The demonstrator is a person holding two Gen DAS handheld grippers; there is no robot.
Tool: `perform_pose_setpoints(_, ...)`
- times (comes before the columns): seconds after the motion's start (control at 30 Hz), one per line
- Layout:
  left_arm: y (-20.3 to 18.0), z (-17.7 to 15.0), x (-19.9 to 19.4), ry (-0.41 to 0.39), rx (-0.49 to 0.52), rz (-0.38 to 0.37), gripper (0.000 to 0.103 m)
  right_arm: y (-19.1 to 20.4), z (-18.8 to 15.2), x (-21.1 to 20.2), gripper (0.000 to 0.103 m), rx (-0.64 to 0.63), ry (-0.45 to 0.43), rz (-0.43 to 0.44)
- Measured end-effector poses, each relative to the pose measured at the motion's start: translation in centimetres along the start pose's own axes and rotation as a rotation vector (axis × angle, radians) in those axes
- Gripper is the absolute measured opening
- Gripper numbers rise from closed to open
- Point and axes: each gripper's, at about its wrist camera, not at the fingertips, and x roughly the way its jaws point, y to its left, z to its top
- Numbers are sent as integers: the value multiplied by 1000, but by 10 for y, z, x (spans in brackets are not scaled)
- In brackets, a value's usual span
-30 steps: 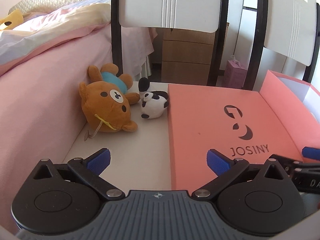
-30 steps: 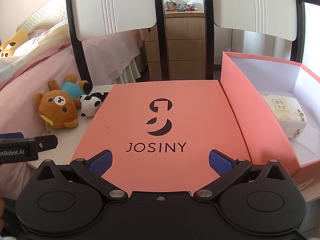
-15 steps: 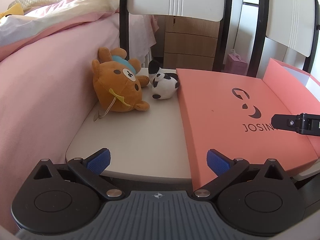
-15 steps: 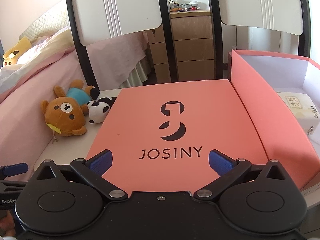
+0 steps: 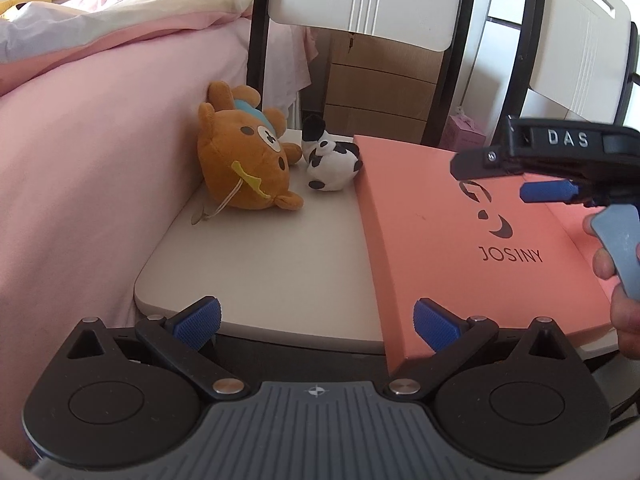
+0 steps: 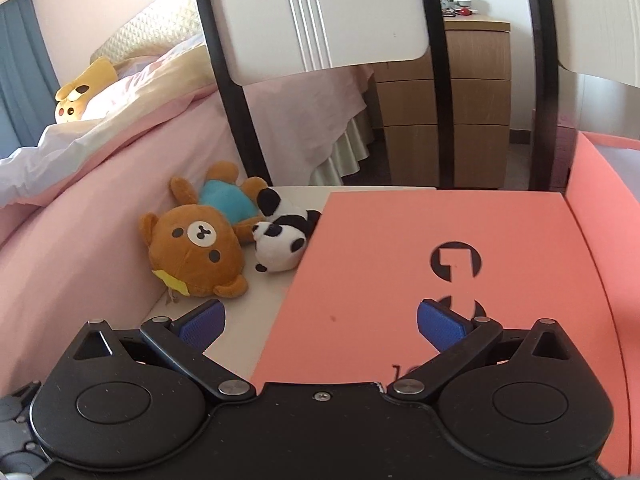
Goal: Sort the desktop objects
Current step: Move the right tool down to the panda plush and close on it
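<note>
Grippers both spread wide, empty: left gripper (image 5: 316, 318) at white table (image 5: 280, 252) edge, right gripper (image 6: 320, 322) over coral-pink JOSINY box lid (image 6: 400, 280). Brown plush bear (image 6: 196, 252) touches black-and-white plush panda (image 6: 280, 246), beside lid.

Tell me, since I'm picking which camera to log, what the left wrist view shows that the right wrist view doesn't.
Only the left wrist view shows the right tongs from outside, a hand gripping them, the whole JOSINY lettering, and a small pink box on the floor.

Only the right wrist view shows the yellow plush toy on the bed and the dresser top.

Both show the brown bear, the panda, the salmon lid and the white tabletop.
</note>
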Motion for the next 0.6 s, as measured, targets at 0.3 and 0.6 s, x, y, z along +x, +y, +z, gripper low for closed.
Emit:
perform_pose_setpoints(0.3,10,3,-5,-19,-45,-24,103,36,51,77,102,-178,19,10)
perform_pose_setpoints(0.6,14,4,-5,-4,-74,-64,103,69,50,137,83,-350,109,-13)
